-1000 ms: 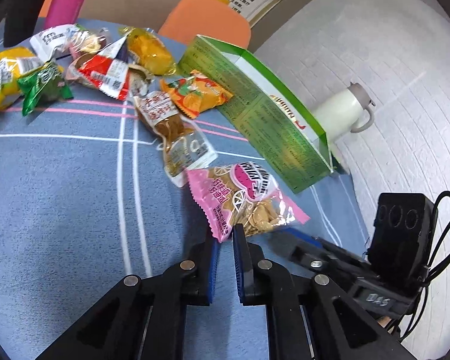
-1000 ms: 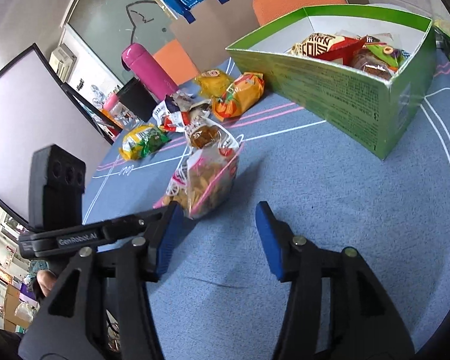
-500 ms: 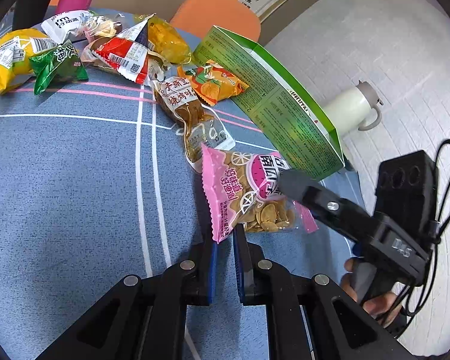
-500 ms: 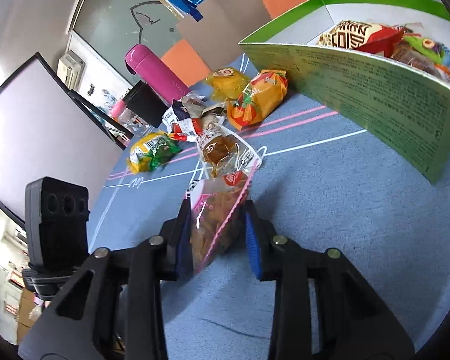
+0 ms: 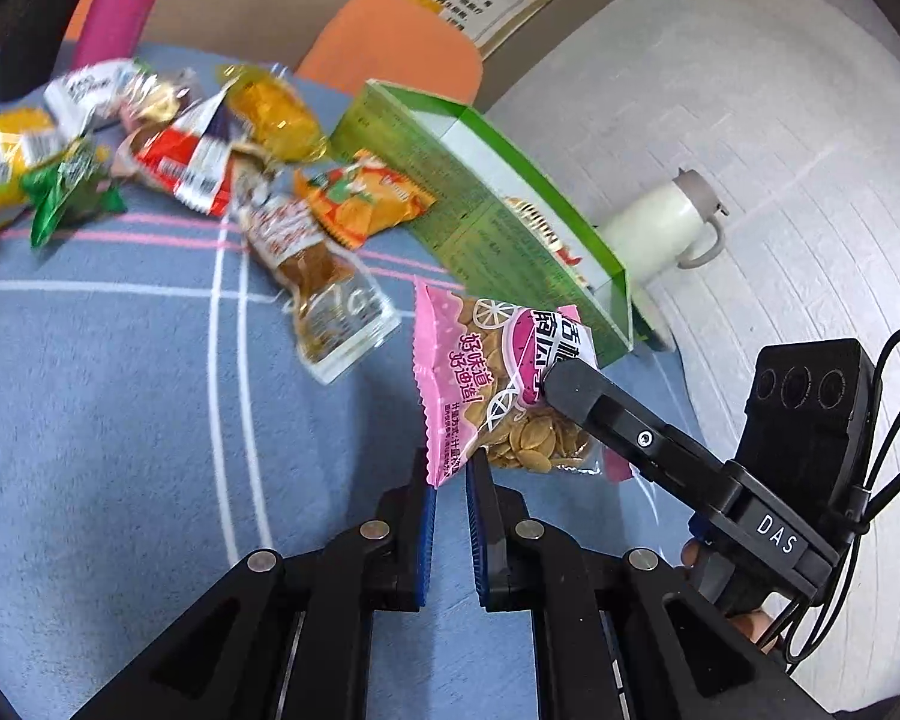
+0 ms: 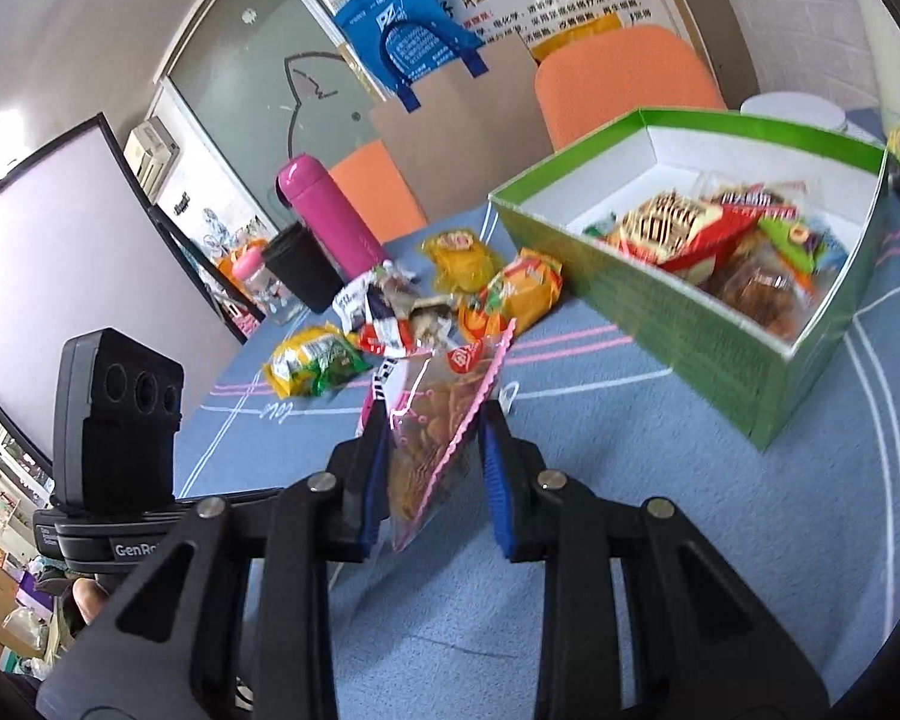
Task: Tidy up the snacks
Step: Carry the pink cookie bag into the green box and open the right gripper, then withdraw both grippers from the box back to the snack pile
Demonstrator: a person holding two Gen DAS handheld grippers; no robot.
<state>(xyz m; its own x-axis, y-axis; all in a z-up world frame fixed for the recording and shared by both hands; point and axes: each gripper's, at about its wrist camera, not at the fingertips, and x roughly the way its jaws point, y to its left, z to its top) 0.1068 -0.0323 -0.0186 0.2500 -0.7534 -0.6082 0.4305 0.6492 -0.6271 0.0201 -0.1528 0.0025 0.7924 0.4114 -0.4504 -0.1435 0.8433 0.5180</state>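
Note:
A pink packet of seeds (image 5: 498, 384) hangs just above the blue tablecloth, held from two sides. My left gripper (image 5: 450, 468) is shut on its lower left corner. My right gripper (image 6: 433, 414) is shut on the same packet (image 6: 432, 450), which stands edge-on between the blue pads; in the left wrist view one of its black fingers (image 5: 576, 387) covers the packet's right half. The green box (image 6: 570, 228) stands open at the right, with several snacks inside. More loose snacks (image 5: 366, 204) lie in a heap beyond the packet.
A clear packet with brown contents (image 5: 324, 288) lies just left of the held packet. A pink bottle (image 6: 330, 216) and a black cup (image 6: 303, 267) stand behind the heap. A white jug (image 5: 660, 228) sits past the box. Orange chairs (image 6: 624, 72) ring the table.
My right gripper came in from the right and shut on the pink packet that my left gripper held by a corner. The packet has risen off the cloth.

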